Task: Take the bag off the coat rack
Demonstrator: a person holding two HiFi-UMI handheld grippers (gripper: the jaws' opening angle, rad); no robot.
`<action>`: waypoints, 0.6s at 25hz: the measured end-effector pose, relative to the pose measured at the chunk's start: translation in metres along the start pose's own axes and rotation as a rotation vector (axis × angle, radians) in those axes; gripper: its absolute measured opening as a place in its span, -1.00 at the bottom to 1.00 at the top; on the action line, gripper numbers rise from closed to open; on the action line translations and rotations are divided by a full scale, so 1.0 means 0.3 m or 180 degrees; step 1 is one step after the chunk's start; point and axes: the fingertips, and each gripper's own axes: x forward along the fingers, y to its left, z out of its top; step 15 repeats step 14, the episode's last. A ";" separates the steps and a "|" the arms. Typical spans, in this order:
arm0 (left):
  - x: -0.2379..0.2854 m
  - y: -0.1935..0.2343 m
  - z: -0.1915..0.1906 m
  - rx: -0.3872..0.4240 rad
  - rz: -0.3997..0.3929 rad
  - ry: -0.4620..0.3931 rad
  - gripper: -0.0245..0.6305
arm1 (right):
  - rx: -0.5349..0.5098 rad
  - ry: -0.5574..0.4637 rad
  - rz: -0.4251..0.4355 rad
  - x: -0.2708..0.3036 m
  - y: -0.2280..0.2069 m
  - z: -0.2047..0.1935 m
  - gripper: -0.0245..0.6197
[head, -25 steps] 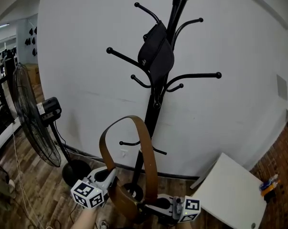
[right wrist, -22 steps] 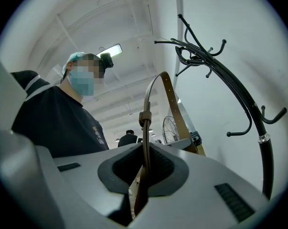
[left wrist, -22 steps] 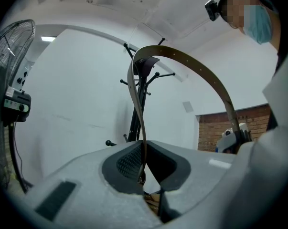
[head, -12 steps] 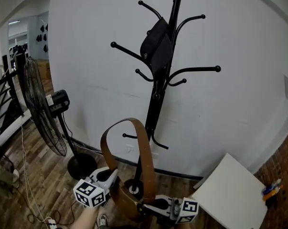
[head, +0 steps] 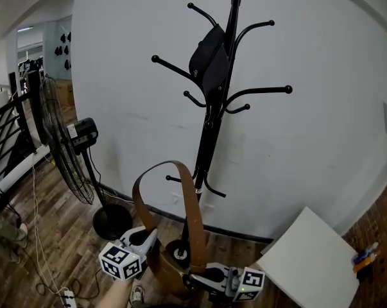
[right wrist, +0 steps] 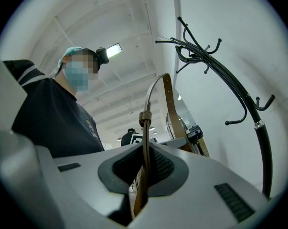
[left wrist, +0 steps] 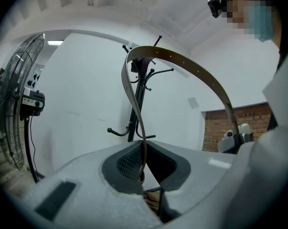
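Note:
A brown leather bag (head: 166, 267) hangs low between my two grippers, off the black coat rack (head: 209, 130) and in front of its base. Its strap (head: 193, 210) arches up in a loop. My left gripper (head: 148, 241) is shut on one end of the strap (left wrist: 134, 104), which runs between the pads. My right gripper (head: 197, 279) is shut on the other end of the strap (right wrist: 145, 142), near its buckle. A black bag (head: 208, 59) still hangs high on the rack.
A standing fan (head: 68, 156) is at the left by the white wall. A white board (head: 312, 262) leans at the lower right. A power strip (head: 66, 298) and cables lie on the wooden floor. A railing is at the far left.
Both grippers and the brown bag have sunk a little, and the strap loop sits lower against the rack's pole. The grips on the strap are unchanged.

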 end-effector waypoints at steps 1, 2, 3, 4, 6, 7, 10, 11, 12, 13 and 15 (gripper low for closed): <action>-0.004 -0.005 -0.003 -0.0003 0.0005 0.0003 -0.86 | -0.0008 -0.0003 -0.0002 -0.004 0.006 0.000 -0.84; -0.007 -0.011 -0.007 -0.0005 0.0008 0.0005 -0.86 | -0.0015 -0.0006 -0.0004 -0.009 0.011 -0.001 -0.84; -0.011 -0.016 -0.012 -0.0006 0.0009 0.0006 -0.86 | -0.0020 -0.0010 -0.0007 -0.012 0.016 -0.003 -0.84; -0.013 -0.019 -0.016 -0.0006 0.0010 0.0006 -0.86 | -0.0025 -0.0015 -0.0011 -0.015 0.018 -0.005 -0.84; -0.018 -0.022 -0.022 -0.0003 0.0011 0.0004 -0.86 | -0.0032 -0.0027 -0.0023 -0.019 0.021 -0.009 -0.84; -0.019 -0.023 -0.024 -0.0003 0.0013 0.0005 -0.86 | -0.0030 -0.0034 -0.0029 -0.021 0.021 -0.010 -0.84; -0.017 -0.025 -0.026 -0.0010 0.0016 0.0011 -0.86 | -0.0024 -0.0045 -0.0043 -0.025 0.018 -0.010 -0.84; -0.016 -0.026 -0.026 -0.0011 0.0015 0.0013 -0.86 | -0.0024 -0.0045 -0.0046 -0.026 0.018 -0.009 -0.84; -0.015 -0.027 -0.025 -0.0011 0.0015 0.0013 -0.86 | -0.0026 -0.0044 -0.0047 -0.026 0.018 -0.009 -0.84; -0.016 -0.028 -0.024 -0.0012 0.0014 0.0012 -0.86 | -0.0028 -0.0041 -0.0048 -0.026 0.019 -0.008 -0.84; -0.017 -0.029 -0.022 -0.0012 0.0012 0.0010 -0.86 | -0.0030 -0.0038 -0.0048 -0.027 0.020 -0.008 -0.84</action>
